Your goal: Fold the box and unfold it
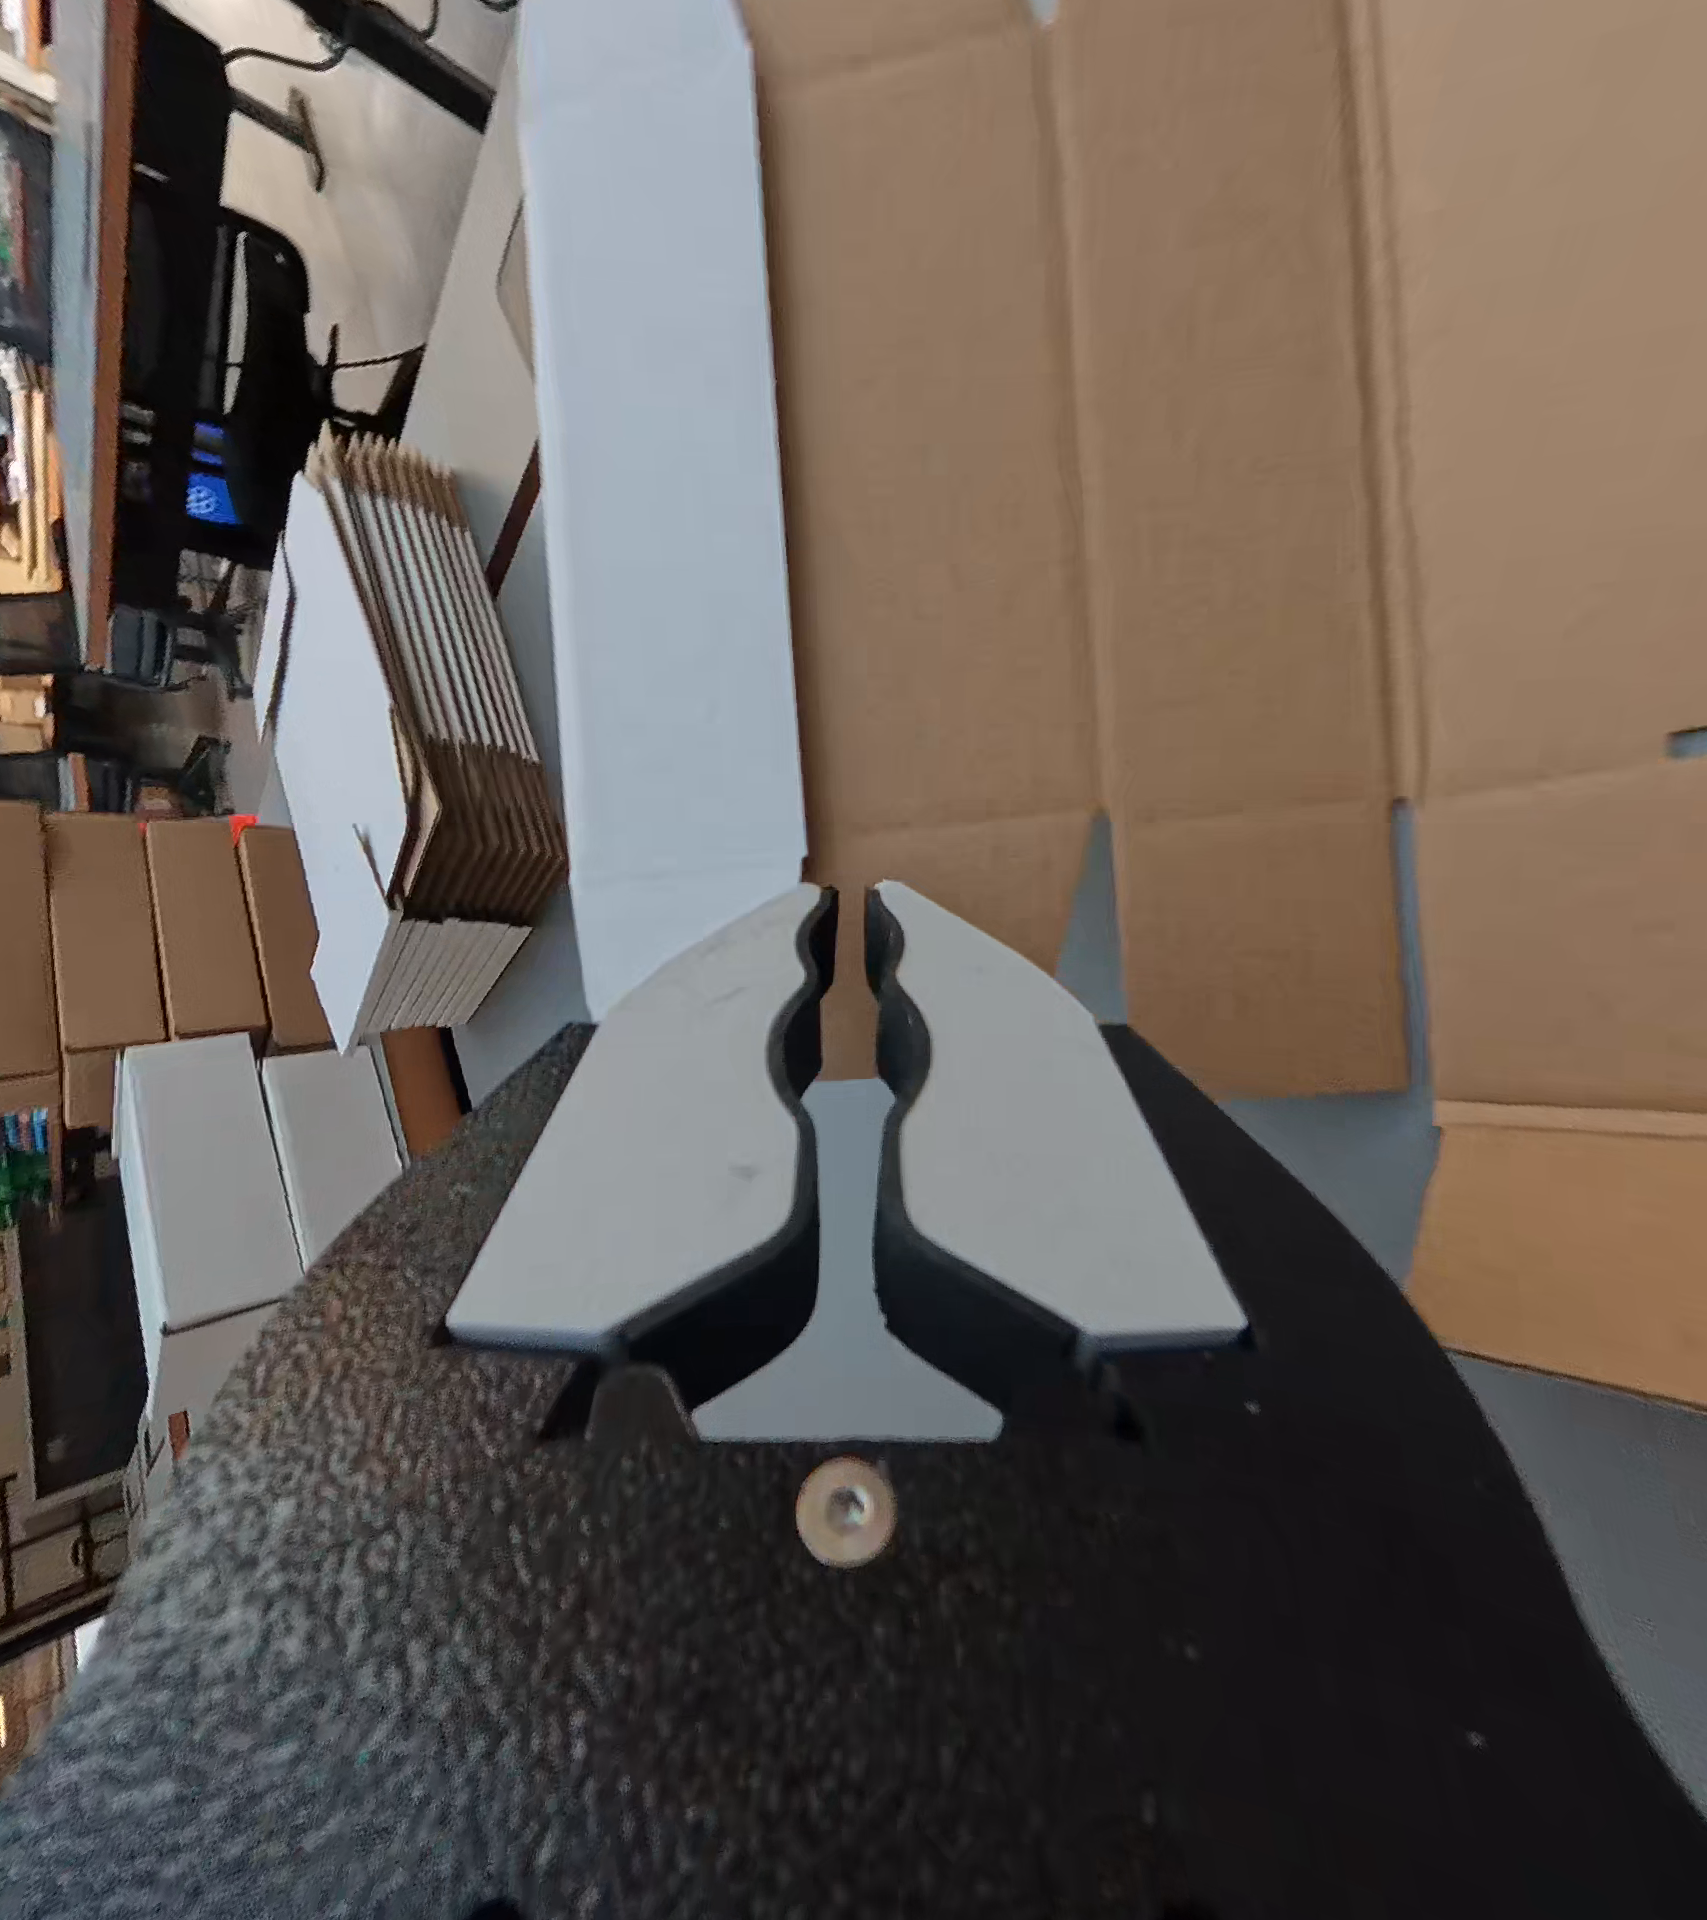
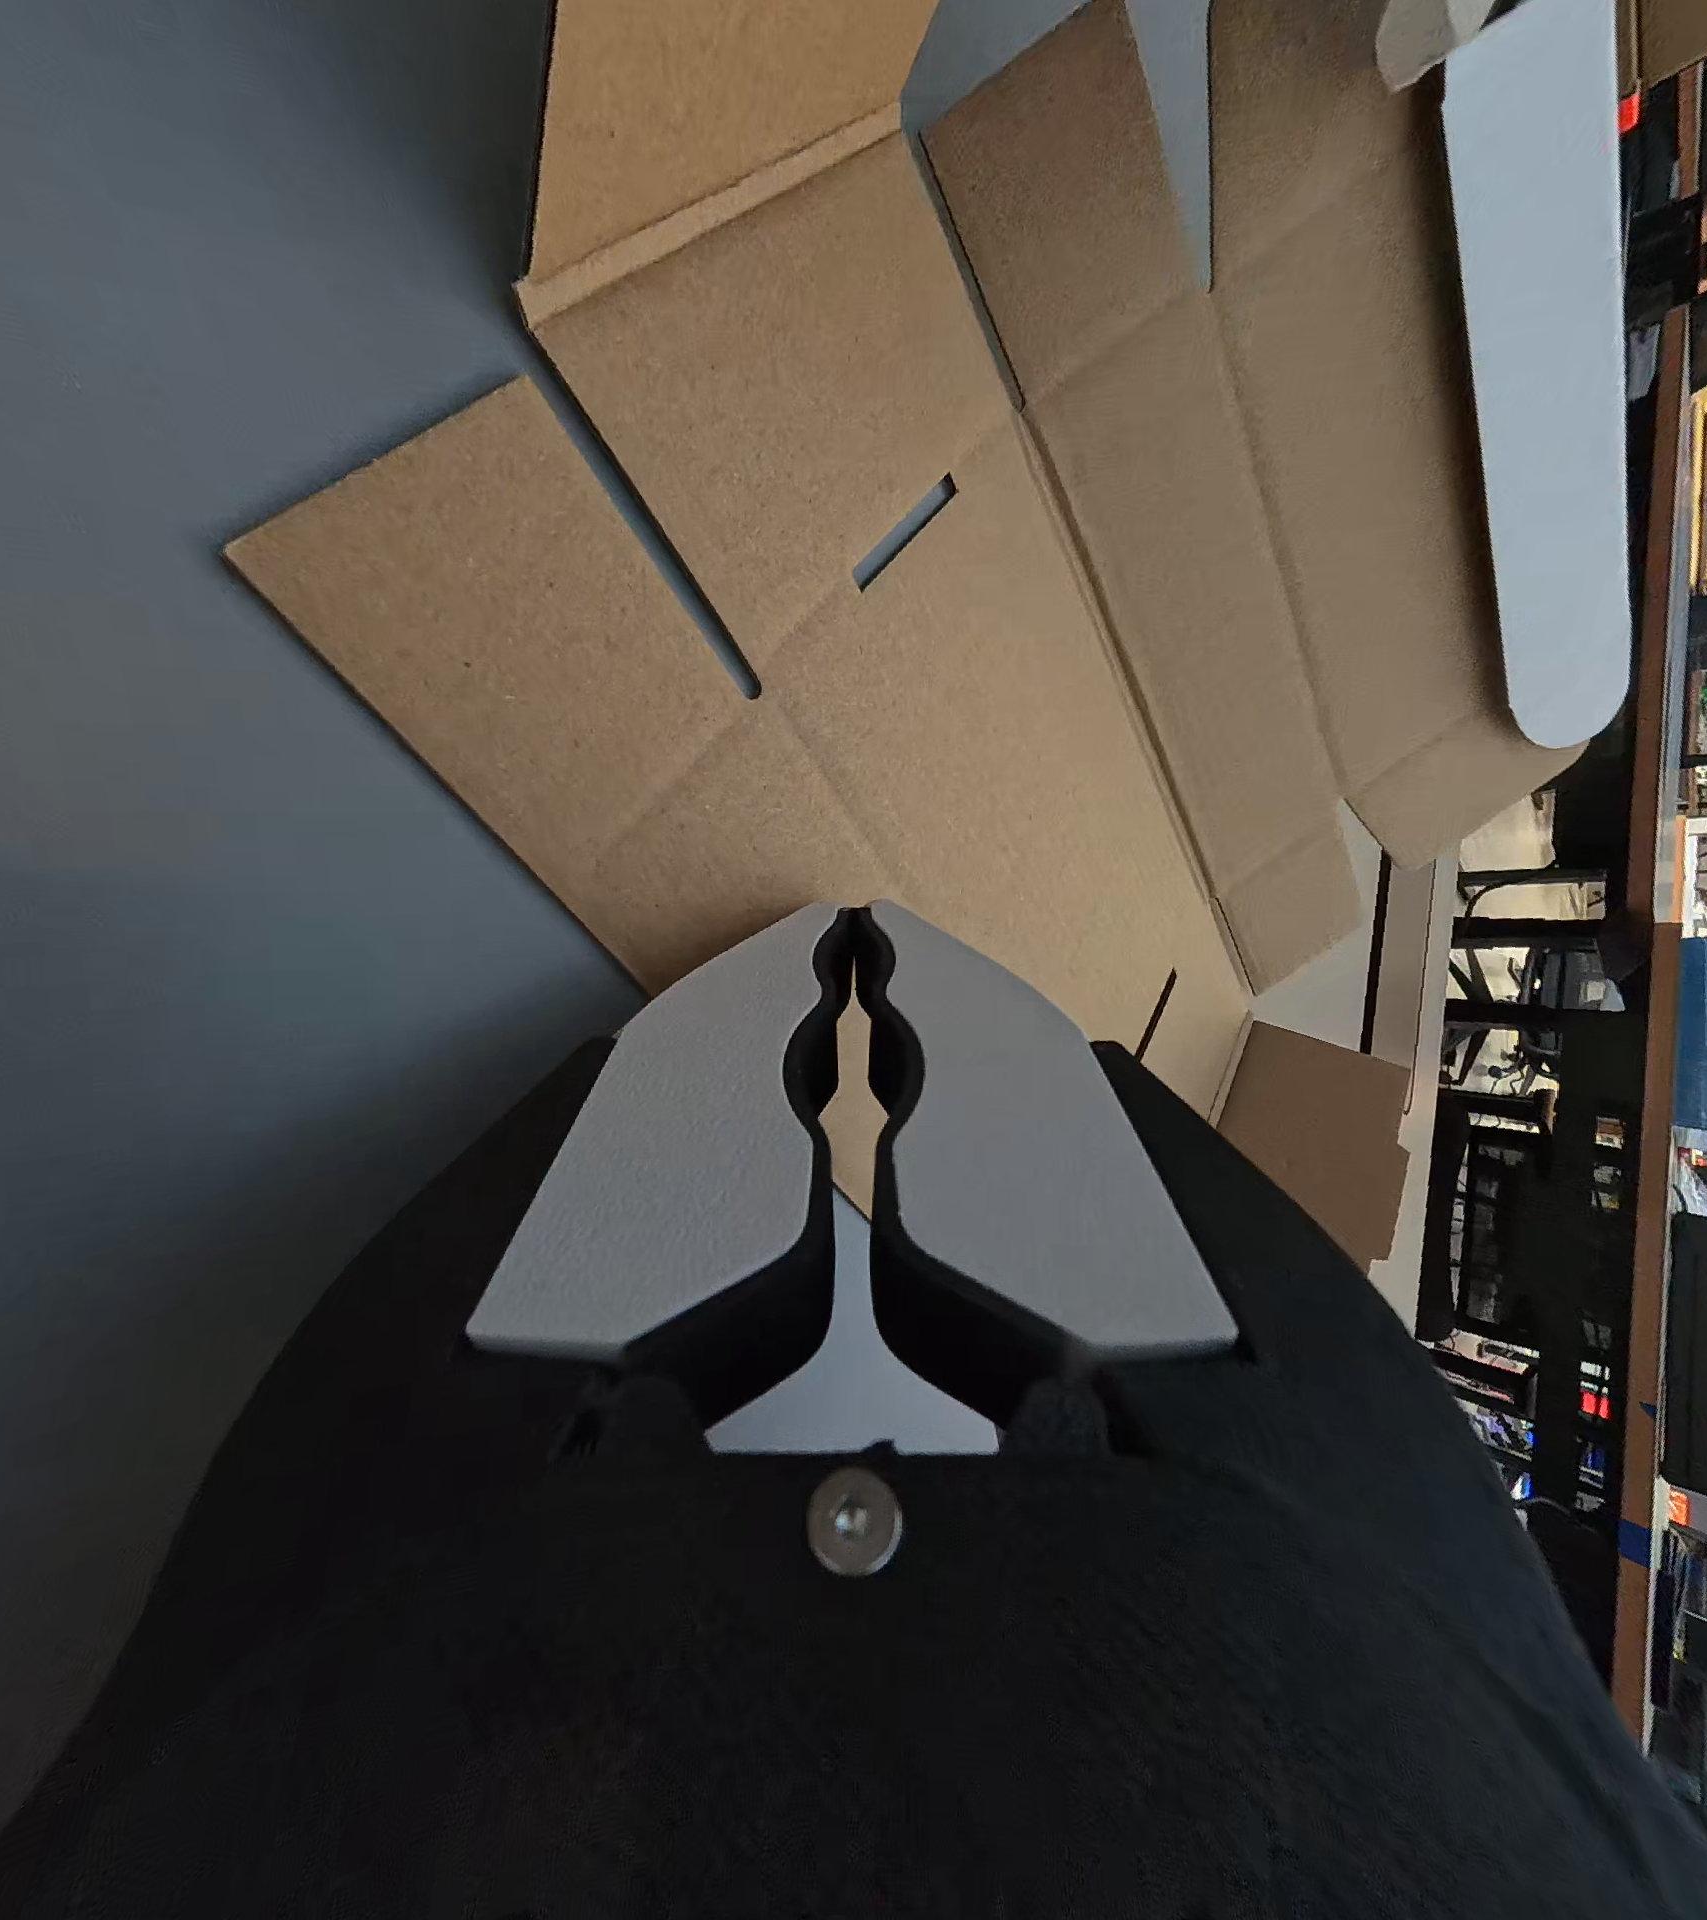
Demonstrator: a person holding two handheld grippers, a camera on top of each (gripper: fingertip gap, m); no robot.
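Nearest to the camera in the left wrist view is the left gripper (image 1: 850, 891), black with 2 pale fingers. A narrow gap stays between its tips, and brown cardboard shows through the gap. Whether it pinches the flap edge or is only nearly closed, I cannot tell.

In the right wrist view the right gripper (image 2: 851, 912) has its tips pressed together, clenched. It sits over the near edge of the cardboard, and I cannot tell whether it holds the sheet.

The box (image 1: 1192, 468) is a brown cardboard sheet, mostly unfolded, lying on a grey table (image 2: 153, 416). It fills the upper right of the left view and the upper middle of the right view (image 2: 828, 468). Creases, cuts and a small slot are visible. A white flap (image 1: 662, 468) of it stands raised at the far side.

At the left of the left view a stack of flat white sheets (image 1: 413, 748) lies on the table. Below it stand 2 closed white boxes (image 1: 257, 1174). Further left is a row of closed brown boxes (image 1: 101, 935); their content is hidden.
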